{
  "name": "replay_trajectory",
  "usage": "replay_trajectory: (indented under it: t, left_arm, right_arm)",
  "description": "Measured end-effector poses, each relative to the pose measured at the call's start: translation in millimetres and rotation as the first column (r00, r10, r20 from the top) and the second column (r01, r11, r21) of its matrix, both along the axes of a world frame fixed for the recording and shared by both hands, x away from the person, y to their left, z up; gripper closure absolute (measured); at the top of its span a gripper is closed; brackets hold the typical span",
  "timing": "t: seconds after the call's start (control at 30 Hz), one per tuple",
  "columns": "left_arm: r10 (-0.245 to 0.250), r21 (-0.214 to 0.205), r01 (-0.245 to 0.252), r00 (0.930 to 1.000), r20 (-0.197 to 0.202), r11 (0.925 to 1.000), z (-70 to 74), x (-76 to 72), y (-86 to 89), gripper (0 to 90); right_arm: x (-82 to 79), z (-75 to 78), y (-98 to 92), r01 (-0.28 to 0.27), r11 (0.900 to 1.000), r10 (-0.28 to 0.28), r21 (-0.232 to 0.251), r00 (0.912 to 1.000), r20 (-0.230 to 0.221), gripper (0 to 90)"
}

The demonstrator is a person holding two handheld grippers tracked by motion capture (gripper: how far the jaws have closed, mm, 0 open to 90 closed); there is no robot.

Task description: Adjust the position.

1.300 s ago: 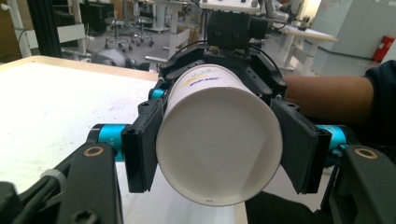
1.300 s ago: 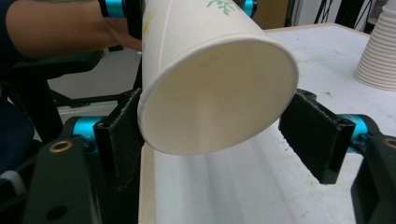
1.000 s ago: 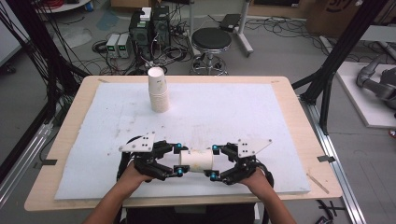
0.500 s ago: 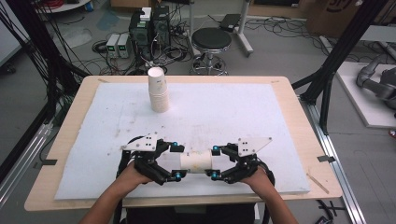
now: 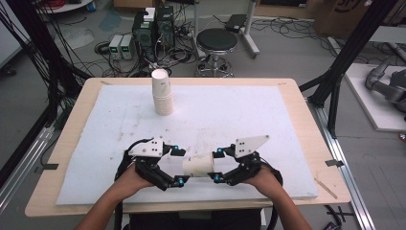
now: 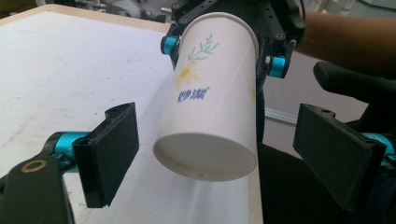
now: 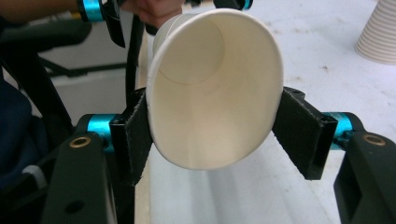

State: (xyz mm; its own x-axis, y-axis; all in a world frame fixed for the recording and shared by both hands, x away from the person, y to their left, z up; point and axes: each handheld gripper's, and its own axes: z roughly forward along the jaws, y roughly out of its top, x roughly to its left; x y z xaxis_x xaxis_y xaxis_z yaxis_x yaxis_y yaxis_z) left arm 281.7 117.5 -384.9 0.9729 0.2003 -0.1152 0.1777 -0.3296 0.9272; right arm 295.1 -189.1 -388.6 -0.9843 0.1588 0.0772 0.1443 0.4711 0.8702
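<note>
Low in the frame of the high view, a person's two hands hold a paper cup (image 5: 198,166) on its side just above the white worktop (image 5: 287,120). The right gripper (image 5: 219,166) pinches its rim end, squeezing the empty mouth into an oval. The left gripper (image 5: 178,166) has just been opening; its jaws stand wide on either side of the cup's base, touching nothing. The cup's wall carries a daisy sprig and blue Chinese characters. In the upper left, a stack of paper cups (image 5: 162,92) stands on the worktop, mouth up.
</note>
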Motion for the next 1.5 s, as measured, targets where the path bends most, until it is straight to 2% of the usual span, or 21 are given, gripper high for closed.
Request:
replay_trajectory:
  t: [0.1, 0.27, 0.43, 0.57, 0.73, 0.87, 0.9, 1.07, 1.17, 1.23, 1.43, 1.5]
  left_arm:
    - [0.004, 0.027, -0.004, 0.9999, 0.010, 0.9996, 1.5, 1.3, -0.9, 14.5]
    - [0.008, 0.073, -0.010, 0.9998, 0.019, 0.9973, 3.5, 2.2, -4.6, 14.6]
    - [0.009, 0.102, -0.011, 0.9997, 0.022, 0.9948, 3.6, 3.0, -7.9, 14.7]
    - [-0.004, 0.150, -0.001, 0.9995, 0.032, 0.9887, 2.1, 3.4, -11.8, 15.0]
    - [-0.016, 0.199, 0.007, 0.9989, 0.043, 0.9800, 0.4, 4.1, -15.8, 15.1]
    - [-0.024, 0.213, 0.013, 0.9986, 0.046, 0.9769, 0.0, 4.9, -18.9, 15.5]
    - [-0.025, 0.216, 0.014, 0.9986, 0.046, 0.9763, -0.1, 4.9, -19.3, 15.6]
    - [-0.034, 0.239, 0.022, 0.9984, 0.044, 0.9708, -0.7, 5.6, -21.7, 16.5]
    - [-0.033, 0.256, 0.020, 0.9985, 0.045, 0.9664, -1.8, 6.0, -23.0, 16.7]
    - [-0.035, 0.269, 0.021, 0.9983, 0.047, 0.9628, -2.4, 6.4, -23.8, 17.0]
    - [-0.049, 0.307, 0.034, 0.9979, 0.041, 0.9510, -5.4, 6.3, -26.8, 19.3]
    - [-0.050, 0.311, 0.035, 0.9979, 0.042, 0.9499, -5.8, 6.5, -27.3, 19.8]
  right_arm:
    - [1.6, 4.6, 4.2, -0.008, 0.9981, 0.009, -0.061, 0.9995, 0.031, 32.8]
    - [2.9, 13.2, 10.9, -0.022, 0.9912, 0.029, -0.130, 0.9979, 0.058, 32.7]
    - [4.0, 19.4, 17.6, -0.040, 0.9830, 0.054, -0.179, 0.9959, 0.073, 32.7]
    - [3.6, 22.7, 23.4, -0.050, 0.9738, 0.070, -0.222, 0.9941, 0.083, 32.7]
    - [3.5, 28.3, 31.5, -0.058, 0.9545, 0.094, -0.293, 0.9893, 0.111, 32.7]
    - [4.9, 32.6, 37.9, -0.067, 0.9380, 0.113, -0.340, 0.9867, 0.117, 32.7]
    - [5.0, 33.7, 39.4, -0.065, 0.9306, 0.116, -0.360, 0.9858, 0.121, 32.7]
    - [4.7, 38.7, 45.4, -0.066, 0.9125, 0.126, -0.404, 0.9840, 0.125, 32.5]
    - [4.0, 41.0, 49.4, -0.064, 0.8987, 0.135, -0.434, 0.9817, 0.135, 32.5]
    - [3.7, 42.3, 52.3, -0.060, 0.8848, 0.141, -0.462, 0.9795, 0.143, 32.4]
    - [3.4, 43.9, 60.4, -0.069, 0.8610, 0.165, -0.504, 0.9748, 0.150, 32.2]
    - [2.9, 44.2, 63.1, -0.071, 0.8515, 0.175, -0.520, 0.9723, 0.155, 32.1]
